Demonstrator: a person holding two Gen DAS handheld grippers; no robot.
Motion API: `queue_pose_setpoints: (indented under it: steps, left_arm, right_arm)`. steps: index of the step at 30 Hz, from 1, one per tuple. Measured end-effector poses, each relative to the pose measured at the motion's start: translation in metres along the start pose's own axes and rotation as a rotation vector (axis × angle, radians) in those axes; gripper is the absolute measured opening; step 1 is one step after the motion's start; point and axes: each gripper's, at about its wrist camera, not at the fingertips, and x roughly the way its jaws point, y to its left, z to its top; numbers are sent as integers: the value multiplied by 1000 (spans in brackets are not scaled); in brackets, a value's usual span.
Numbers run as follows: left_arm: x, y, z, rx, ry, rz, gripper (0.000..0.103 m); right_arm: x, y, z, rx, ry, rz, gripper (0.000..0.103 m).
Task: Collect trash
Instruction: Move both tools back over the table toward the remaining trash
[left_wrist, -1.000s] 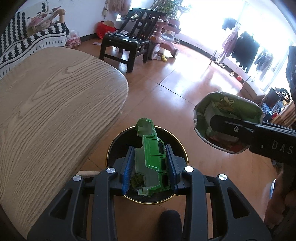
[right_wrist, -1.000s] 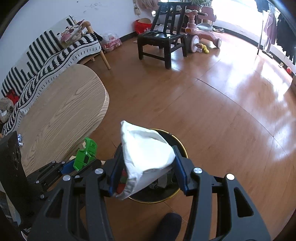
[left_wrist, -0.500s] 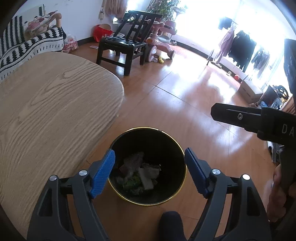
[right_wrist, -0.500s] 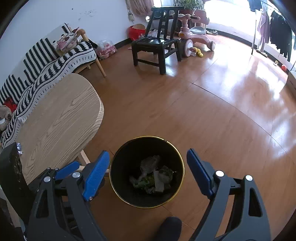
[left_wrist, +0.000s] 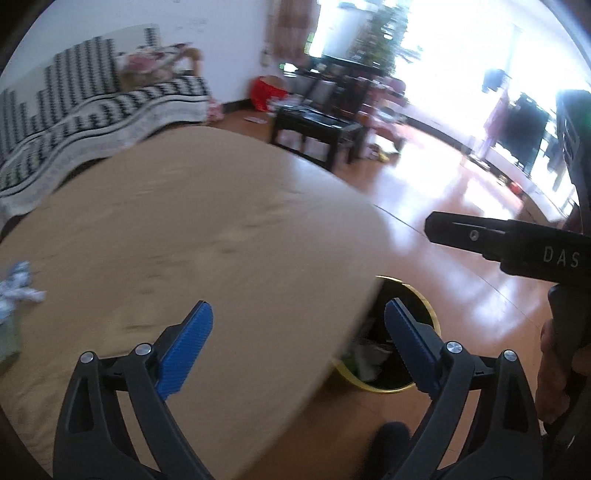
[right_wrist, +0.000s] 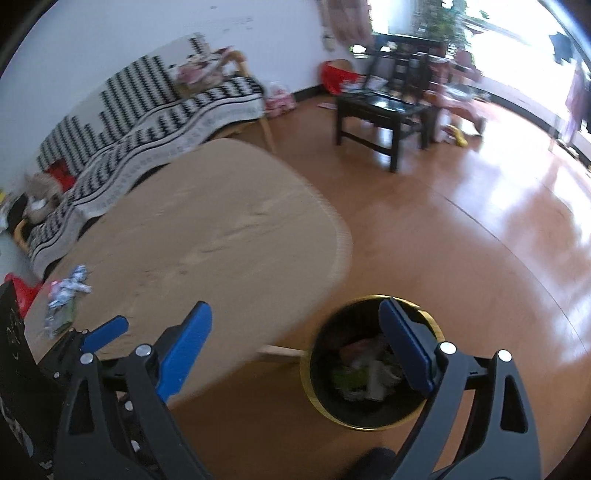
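My left gripper hangs over the wooden table; its jaws are opening and nothing is between the blue pads. The jaws of my right gripper are opening too, empty, above the table edge and the floor. The black bin with a gold rim stands on the floor beside the table, with mixed trash inside. In the left wrist view the table edge hides part of the bin. A crumpled wrapper lies on the table's far left part, also visible as the wrapper.
A black chair stands on the wooden floor beyond the table. A striped sofa runs along the wall behind it. The right gripper's black body, held by a hand, reaches in from the right in the left wrist view.
The green toy car and the white packet left the jaws and lie in the bin. Both grippers opened wide, then swung left and up from over the bin toward the table.
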Motion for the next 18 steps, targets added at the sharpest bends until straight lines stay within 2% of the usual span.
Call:
queue_pose_setpoints:
  steps: [9, 13, 18]
  left_arm:
    - [-81, 156, -32, -150, -58, 243, 92]
    - [-113, 239, -59, -276, -62, 369, 92]
    - [-138, 328, -89, -447, -46, 467, 92]
  right_arm:
    - [39, 167, 3, -175, 29, 177, 89]
    - [64, 239, -5, -273, 47, 226, 89]
    - [94, 315, -17, -396, 48, 261, 89]
